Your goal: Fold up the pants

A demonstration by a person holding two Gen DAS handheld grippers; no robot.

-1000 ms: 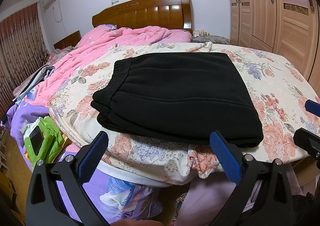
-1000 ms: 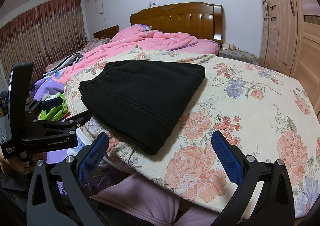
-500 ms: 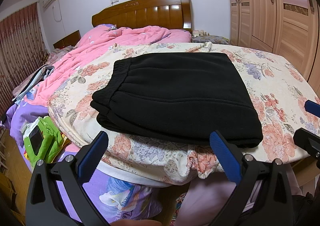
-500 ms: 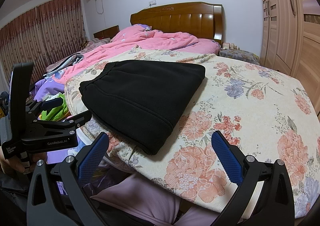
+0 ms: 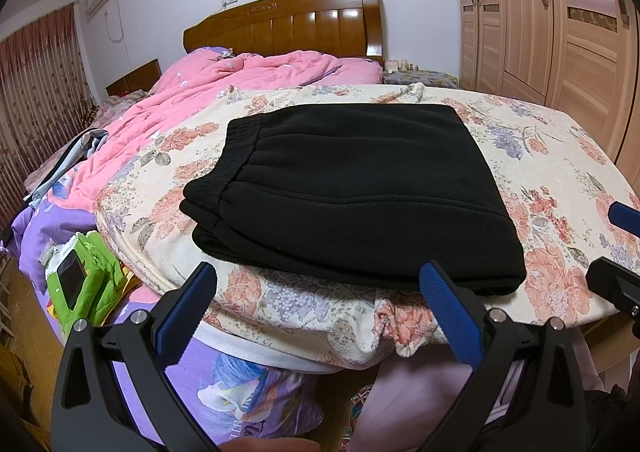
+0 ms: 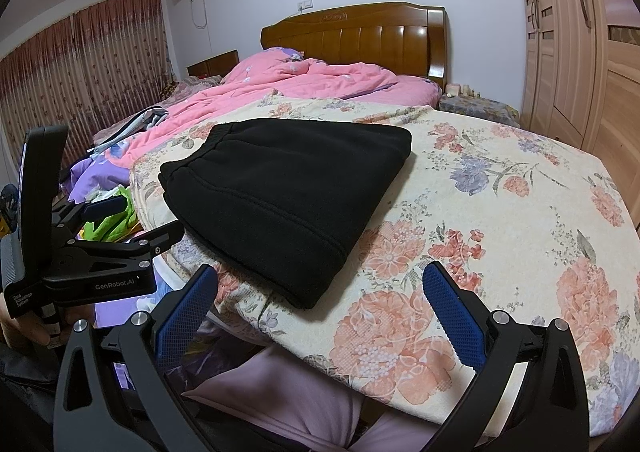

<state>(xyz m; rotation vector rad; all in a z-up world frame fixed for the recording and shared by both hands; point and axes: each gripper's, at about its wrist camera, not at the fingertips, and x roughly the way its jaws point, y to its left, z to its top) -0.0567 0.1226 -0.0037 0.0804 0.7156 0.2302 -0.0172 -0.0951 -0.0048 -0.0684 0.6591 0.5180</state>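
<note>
On floral quilt (image 5: 540, 156), pants (image 5: 352, 192) waistband leftward.

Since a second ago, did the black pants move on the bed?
No. The black pants sit in the same spot on the flowery blanket, lined up with the wooden headboard just as before.

Black frames, blue ribbed pads (image 5: 185, 311), silver screws, "GenRobot.AI" marking (image 6: 115, 285).
</note>
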